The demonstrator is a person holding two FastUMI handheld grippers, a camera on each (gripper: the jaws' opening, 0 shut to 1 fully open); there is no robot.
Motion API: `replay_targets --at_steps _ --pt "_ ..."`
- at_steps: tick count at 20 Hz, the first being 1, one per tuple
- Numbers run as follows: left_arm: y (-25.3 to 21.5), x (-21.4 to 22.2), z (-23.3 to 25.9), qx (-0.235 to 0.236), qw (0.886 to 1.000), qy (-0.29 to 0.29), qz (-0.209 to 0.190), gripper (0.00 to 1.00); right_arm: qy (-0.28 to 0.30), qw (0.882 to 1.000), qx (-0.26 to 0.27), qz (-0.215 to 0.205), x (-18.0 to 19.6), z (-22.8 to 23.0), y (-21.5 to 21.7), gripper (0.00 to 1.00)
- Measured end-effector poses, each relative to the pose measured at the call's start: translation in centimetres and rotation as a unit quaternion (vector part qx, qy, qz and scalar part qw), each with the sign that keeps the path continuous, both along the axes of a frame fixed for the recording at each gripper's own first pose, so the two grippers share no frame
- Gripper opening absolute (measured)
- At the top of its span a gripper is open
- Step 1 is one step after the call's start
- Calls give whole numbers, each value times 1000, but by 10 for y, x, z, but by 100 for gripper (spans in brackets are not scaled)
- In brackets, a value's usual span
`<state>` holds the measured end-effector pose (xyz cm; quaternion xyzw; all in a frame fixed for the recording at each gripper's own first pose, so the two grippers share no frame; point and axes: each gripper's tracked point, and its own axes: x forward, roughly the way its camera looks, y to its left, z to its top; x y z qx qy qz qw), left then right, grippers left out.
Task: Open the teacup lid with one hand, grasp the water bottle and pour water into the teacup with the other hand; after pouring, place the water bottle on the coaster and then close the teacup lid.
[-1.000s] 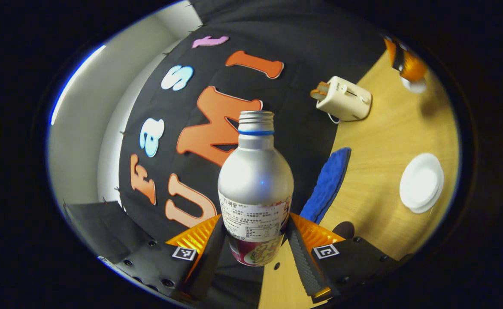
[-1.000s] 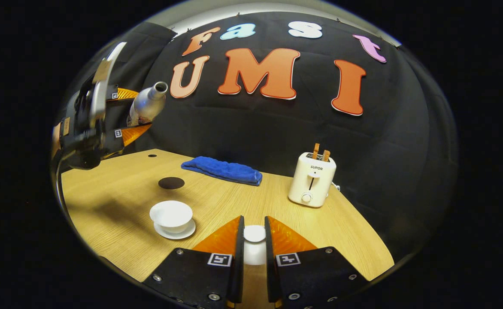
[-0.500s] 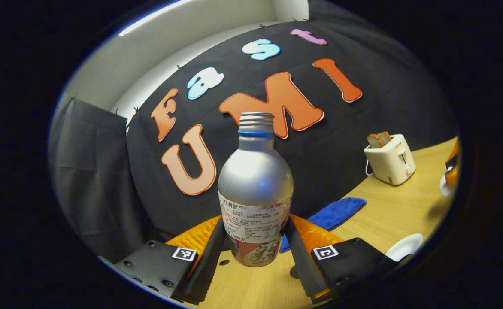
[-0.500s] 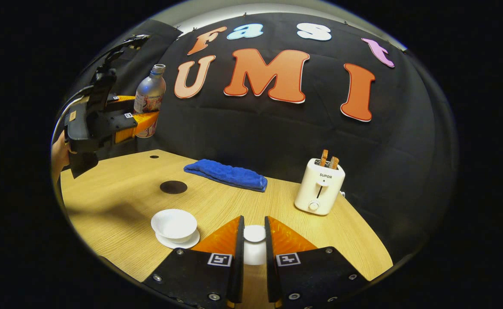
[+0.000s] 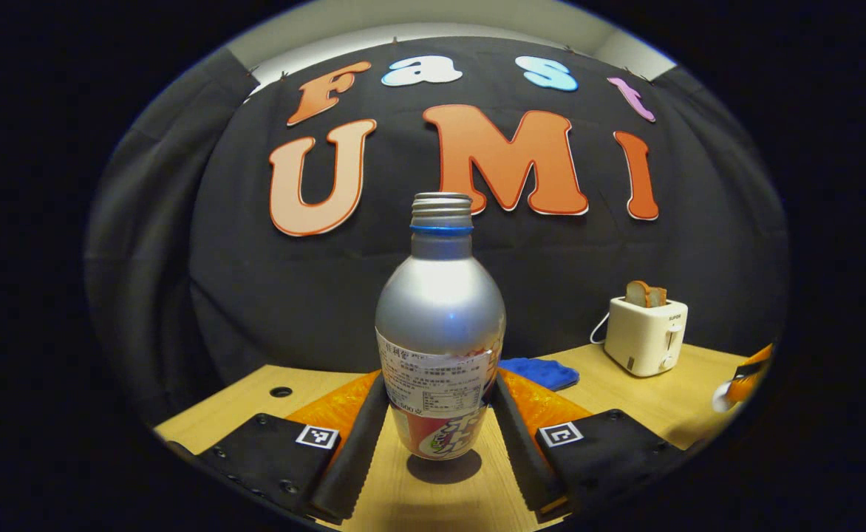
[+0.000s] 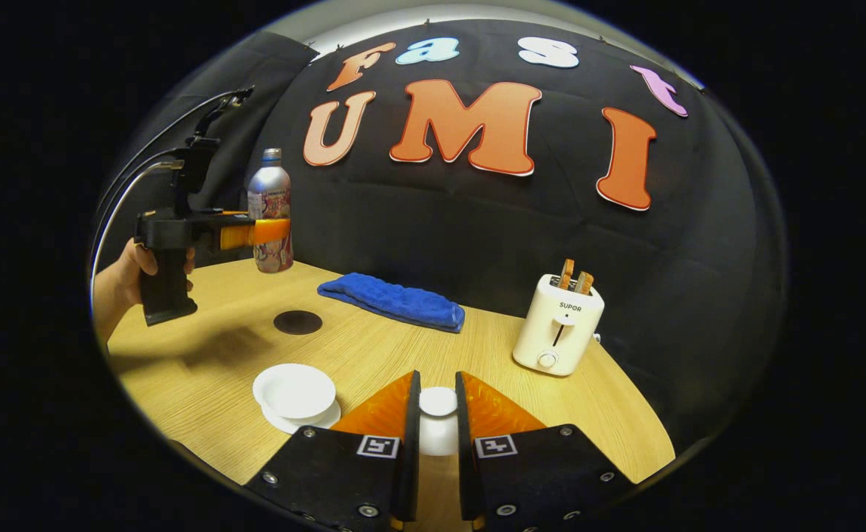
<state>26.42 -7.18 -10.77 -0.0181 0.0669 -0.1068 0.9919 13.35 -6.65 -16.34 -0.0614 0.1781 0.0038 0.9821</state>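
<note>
Fingers of the left gripper (image 5: 439, 436) clamp both sides of the water bottle (image 5: 440, 325), which has swung back from a tilt to upright a second on, so pouring looks finished. In the right gripper view, the right gripper (image 6: 438, 428) pinches the teacup lid (image 6: 438, 403). At ten o'clock from it sits the open teacup (image 6: 295, 388); beyond, at eleven o'clock, the coaster (image 6: 298, 322) waits on the table (image 6: 374, 347), bottle raised farther back.

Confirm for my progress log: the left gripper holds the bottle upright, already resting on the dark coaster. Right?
Not quite. The right gripper view shows the bottle upright in the left gripper, but off the dark coaster, which lies bare on the table nearer the camera.
</note>
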Motion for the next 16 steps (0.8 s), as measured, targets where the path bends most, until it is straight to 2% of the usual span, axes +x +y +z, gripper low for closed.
replay_targets --at_steps 4,11,16 --pt "3 16 -36 -30 999 36 7 83 0 1000 3 0 3 -1 0 23" --pt "-6 36 -102 -32 995 96 8 83 0 1000 23 12 10 -1 12 23" --pt "-10 41 -124 -31 992 122 -2 83 -2 999 41 31 16 0 33 23"
